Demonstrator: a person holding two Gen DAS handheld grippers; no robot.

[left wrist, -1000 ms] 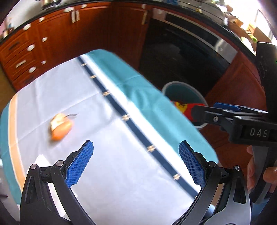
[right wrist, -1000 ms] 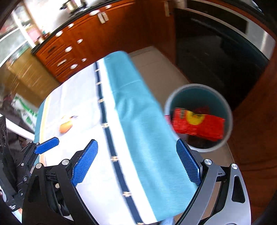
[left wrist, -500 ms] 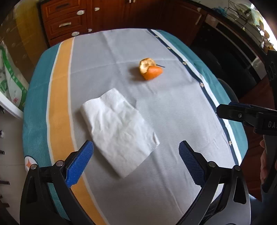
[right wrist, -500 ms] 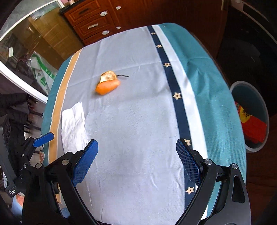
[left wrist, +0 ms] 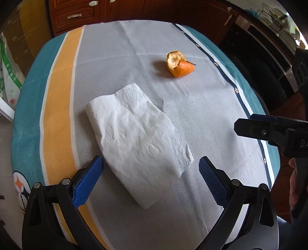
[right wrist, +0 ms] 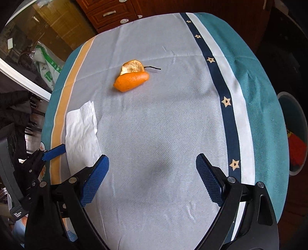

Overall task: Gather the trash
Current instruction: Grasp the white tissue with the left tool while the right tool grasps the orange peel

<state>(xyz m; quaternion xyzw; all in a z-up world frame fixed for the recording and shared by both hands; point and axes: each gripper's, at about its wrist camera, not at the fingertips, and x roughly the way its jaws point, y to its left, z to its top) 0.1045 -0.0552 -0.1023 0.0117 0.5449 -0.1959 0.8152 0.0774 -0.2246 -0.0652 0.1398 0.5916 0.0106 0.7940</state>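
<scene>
A crumpled white paper napkin [left wrist: 138,134] lies on the table, just ahead of and between the fingers of my open, empty left gripper [left wrist: 150,180]. It also shows at the left in the right wrist view [right wrist: 81,134]. An orange peel [left wrist: 179,64] lies farther back; in the right wrist view the peel [right wrist: 131,78] is well ahead of my open, empty right gripper [right wrist: 152,180]. A teal trash bin [right wrist: 294,132] with a red wrapper inside stands on the floor right of the table.
The table wears a grey cloth [right wrist: 163,115] with teal edges, an orange stripe at left and a navy star stripe at right. Wooden drawers [left wrist: 77,15] stand beyond the far edge. A dark oven [left wrist: 265,63] is at the right. The right gripper's body [left wrist: 269,130] shows at the right of the left wrist view.
Both grippers swung from the bin side back over the table. The left one has closed in on the napkin, which now lies between its fingers. Both stay open.
</scene>
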